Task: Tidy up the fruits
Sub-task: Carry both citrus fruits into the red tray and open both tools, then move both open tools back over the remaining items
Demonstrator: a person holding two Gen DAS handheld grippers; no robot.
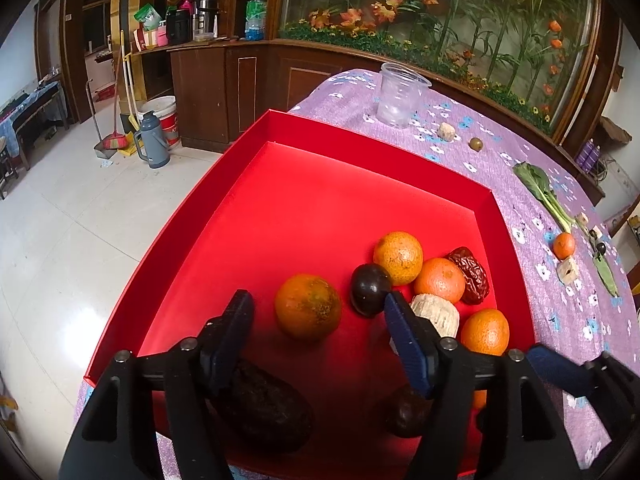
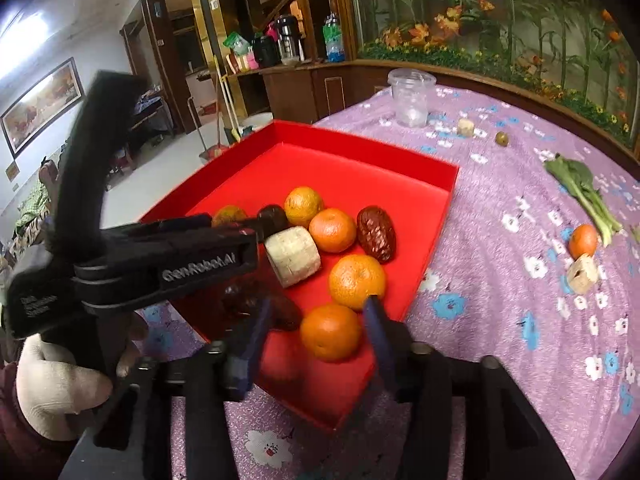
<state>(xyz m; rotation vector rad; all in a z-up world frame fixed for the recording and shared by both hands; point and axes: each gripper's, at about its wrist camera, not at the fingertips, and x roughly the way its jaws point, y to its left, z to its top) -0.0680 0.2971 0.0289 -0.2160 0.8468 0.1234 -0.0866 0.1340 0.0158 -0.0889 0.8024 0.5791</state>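
Left gripper (image 1: 318, 312) fingers stand open around a dark-skinned orange (image 1: 307, 306), pads clear of it. Right gripper (image 2: 320, 330) fingers are parted either side of a small orange (image 2: 331, 332), not pressing. Both fruits lie in the red tray (image 2: 440, 216), among more oranges, at the counter (image 2: 500, 280) edge. One tangerine (image 2: 583, 241) sits outside on the cloth.

Purple floral table (image 2: 500, 280) carries red tray (image 2: 440, 216), cup (image 2: 412, 98), perhaps scraps.
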